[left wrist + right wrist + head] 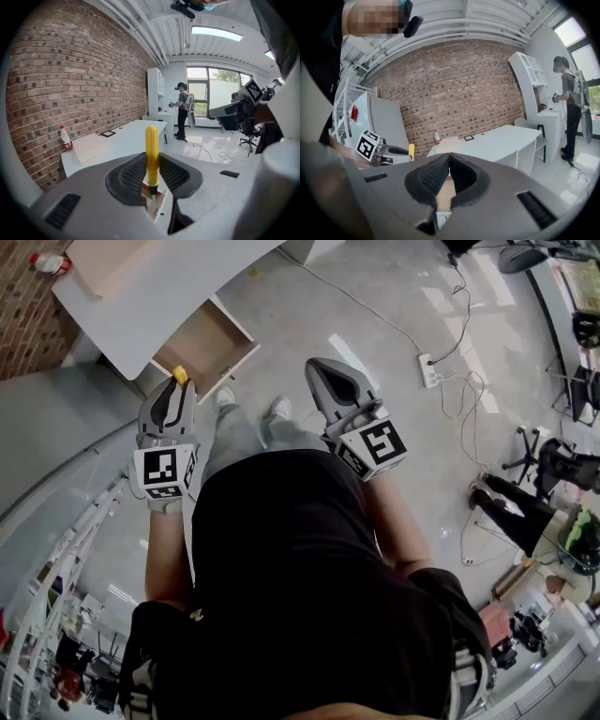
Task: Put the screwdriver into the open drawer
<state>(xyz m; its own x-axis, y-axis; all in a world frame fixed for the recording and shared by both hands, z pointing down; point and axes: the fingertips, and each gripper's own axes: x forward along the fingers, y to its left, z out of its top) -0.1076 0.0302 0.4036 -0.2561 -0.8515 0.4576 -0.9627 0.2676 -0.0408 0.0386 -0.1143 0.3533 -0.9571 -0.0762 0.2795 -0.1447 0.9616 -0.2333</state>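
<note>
A yellow-handled screwdriver stands upright between the jaws of my left gripper, which is shut on it; its yellow tip shows at the front of the left gripper in the head view. The open drawer with a wooden bottom juts from the white desk, just ahead of the left gripper. My right gripper is held over the floor to the right of the drawer, its jaws shut with nothing between them. The screwdriver also shows at the left of the right gripper view.
A red-capped bottle and a flat cardboard sheet lie on the desk by the brick wall. A power strip with cables lies on the floor at right. Office chairs stand farther right. Another person stands by the window.
</note>
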